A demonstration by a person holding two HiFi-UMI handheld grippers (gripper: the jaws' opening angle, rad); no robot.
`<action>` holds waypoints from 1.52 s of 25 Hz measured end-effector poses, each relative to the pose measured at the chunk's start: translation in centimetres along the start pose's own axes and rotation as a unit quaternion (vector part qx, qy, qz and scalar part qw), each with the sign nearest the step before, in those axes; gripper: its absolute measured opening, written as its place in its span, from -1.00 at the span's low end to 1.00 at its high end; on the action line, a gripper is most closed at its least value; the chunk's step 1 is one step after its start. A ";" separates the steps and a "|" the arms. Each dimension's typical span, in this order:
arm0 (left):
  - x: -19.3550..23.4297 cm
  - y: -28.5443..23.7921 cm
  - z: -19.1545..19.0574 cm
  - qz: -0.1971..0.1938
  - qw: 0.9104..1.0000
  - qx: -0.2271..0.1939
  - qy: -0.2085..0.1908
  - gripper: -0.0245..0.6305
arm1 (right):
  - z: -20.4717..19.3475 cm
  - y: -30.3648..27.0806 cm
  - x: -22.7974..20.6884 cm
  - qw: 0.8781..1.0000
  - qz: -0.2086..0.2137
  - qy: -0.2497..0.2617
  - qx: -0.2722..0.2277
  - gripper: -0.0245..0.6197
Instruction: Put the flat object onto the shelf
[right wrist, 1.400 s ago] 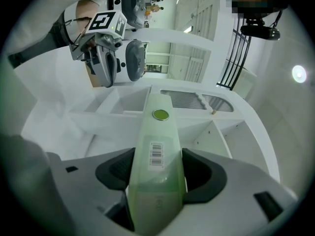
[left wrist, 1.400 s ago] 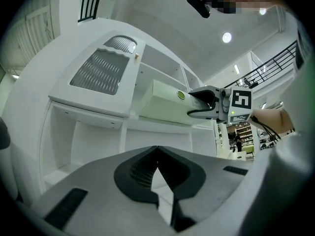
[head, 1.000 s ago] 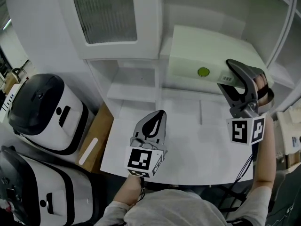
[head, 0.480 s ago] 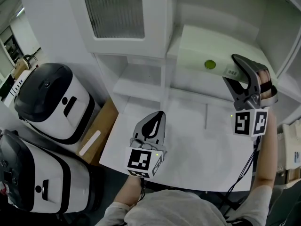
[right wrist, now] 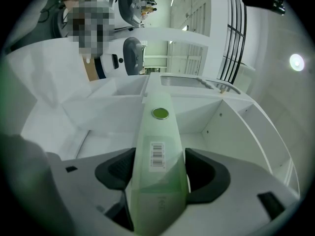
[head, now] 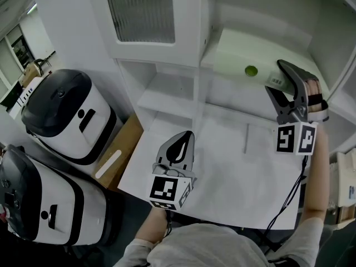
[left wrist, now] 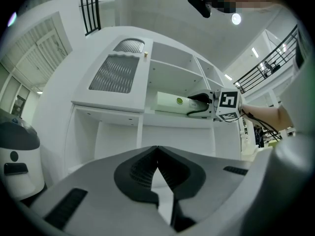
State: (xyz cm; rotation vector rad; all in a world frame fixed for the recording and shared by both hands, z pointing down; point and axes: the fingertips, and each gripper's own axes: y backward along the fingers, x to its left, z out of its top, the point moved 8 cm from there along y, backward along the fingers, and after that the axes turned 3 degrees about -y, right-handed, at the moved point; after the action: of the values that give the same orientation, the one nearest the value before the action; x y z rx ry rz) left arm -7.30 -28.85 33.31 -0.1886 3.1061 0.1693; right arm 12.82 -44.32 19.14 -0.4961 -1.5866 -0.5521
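Note the flat object (head: 242,52): a pale green, binder-like slab with a round green button and a barcode label on its narrow face. Locate it in the upper right compartment of the shelf (head: 167,99), lying flat, with the narrow face toward the front edge and the far end toward the rear wall. Read the right gripper (head: 282,85) as clamped on the slab's near end, one jaw on the upper broad face and one on the lower. Cannot tell whether the slab rests on the board or is carried just above it.

Read the left gripper (head: 186,138) as closed on nothing, jaws together, hovering over the desk top (head: 222,171) toward its front edge, well apart from the slab.

Handling, as judged:
- Treat as stiff, smooth-skinned and probably fairly light.
- Expect slip on the glossy faces, and a tipping load from the long overhang beyond the jaws.
- Take hold at the near end with the pads flat on the two broad faces, clear of the label.
- Hold level and slide along the board toward the rear wall; do not drop.
- Release only once fully borne by the board.
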 end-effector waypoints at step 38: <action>1.0 2.0 0.3 -0.011 1.000 0.007 -0.006 -0.88 | 0.3 2.8 -1.1 0.990 -0.041 -0.136 0.009 -0.51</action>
State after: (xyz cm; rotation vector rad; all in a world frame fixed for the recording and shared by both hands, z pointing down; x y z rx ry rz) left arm -8.54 -26.94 33.22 -0.2209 3.0903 0.1479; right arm 14.36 -41.90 18.16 -0.5096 -1.8768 -0.5499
